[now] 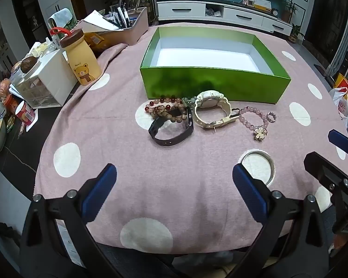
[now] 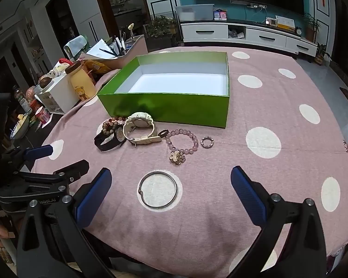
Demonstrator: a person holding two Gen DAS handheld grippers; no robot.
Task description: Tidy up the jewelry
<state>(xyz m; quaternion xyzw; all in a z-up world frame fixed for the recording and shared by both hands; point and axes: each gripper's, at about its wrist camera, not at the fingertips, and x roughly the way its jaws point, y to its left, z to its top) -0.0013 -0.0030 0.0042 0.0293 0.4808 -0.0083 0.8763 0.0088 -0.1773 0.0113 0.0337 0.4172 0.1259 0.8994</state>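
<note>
- a round bench (image 1: 132, 185) is wearing a soft pink woven cloth with white polka dots, and nothing is lying between the tongs and the jewelry.
- the left tongs (image 1: 174, 190) are hovering wide apart over the near cloth, holding nothing; their blue ribbed pads (image 1: 99, 192) are showing on black plastic arms.
- the right tongs (image 2: 170, 192) are also standing wide and empty, framing a thin round silver metal bangle (image 2: 157, 192) that is lying flat on a white dot.
- a shallow rectangular glossy green cardboard box (image 1: 211, 88) with a white inside is sitting open just behind the jewelry cluster.
- in the cluster, a chunky cream plastic wristwatch (image 1: 211, 111) is lying beside a black rubber-strapped watch (image 1: 174, 129), which is overlapping reddish and brown bead bracelets (image 1: 167, 108).
- a pale pink glassy bead bracelet (image 2: 182, 141) with a gold flower charm (image 2: 176, 157) is lying to the right, with a small sparkly silver ring (image 2: 207, 142) just beside it.
- clutter is crowding the bench's left edge: a cream bear-printed bottle (image 1: 82, 58) with a brown lid, a white plastic drawer box (image 1: 46, 78) and a pen holder (image 1: 130, 27).
</note>
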